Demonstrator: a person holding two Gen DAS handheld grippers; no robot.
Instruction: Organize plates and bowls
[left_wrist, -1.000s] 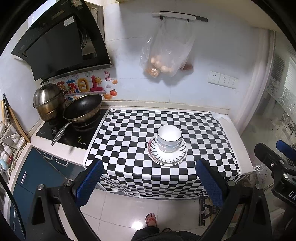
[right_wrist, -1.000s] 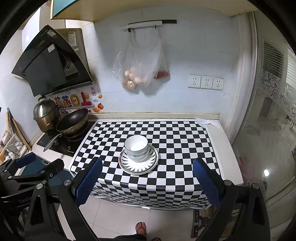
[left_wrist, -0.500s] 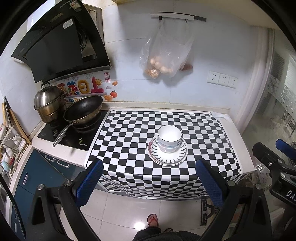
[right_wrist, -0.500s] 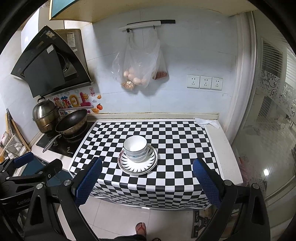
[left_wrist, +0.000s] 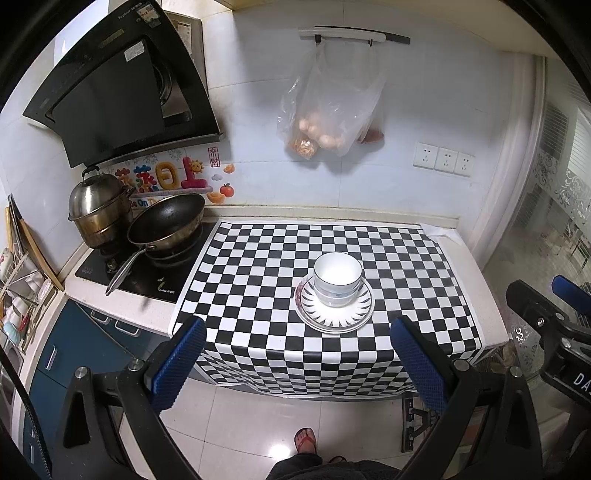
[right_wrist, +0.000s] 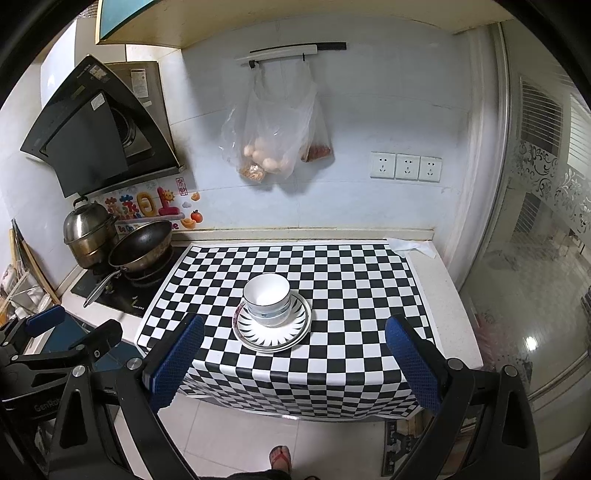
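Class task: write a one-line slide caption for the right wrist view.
Open right gripper held back from a checkered counter, where stacked bowls sit on stacked plates.

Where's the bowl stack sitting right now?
In both wrist views the bowl stack sits on the striped plates, mid-right on the checkered mat, right of the frying pan.

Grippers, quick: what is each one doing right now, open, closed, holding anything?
Left gripper: open, holding nothing.
Right gripper: open, holding nothing.
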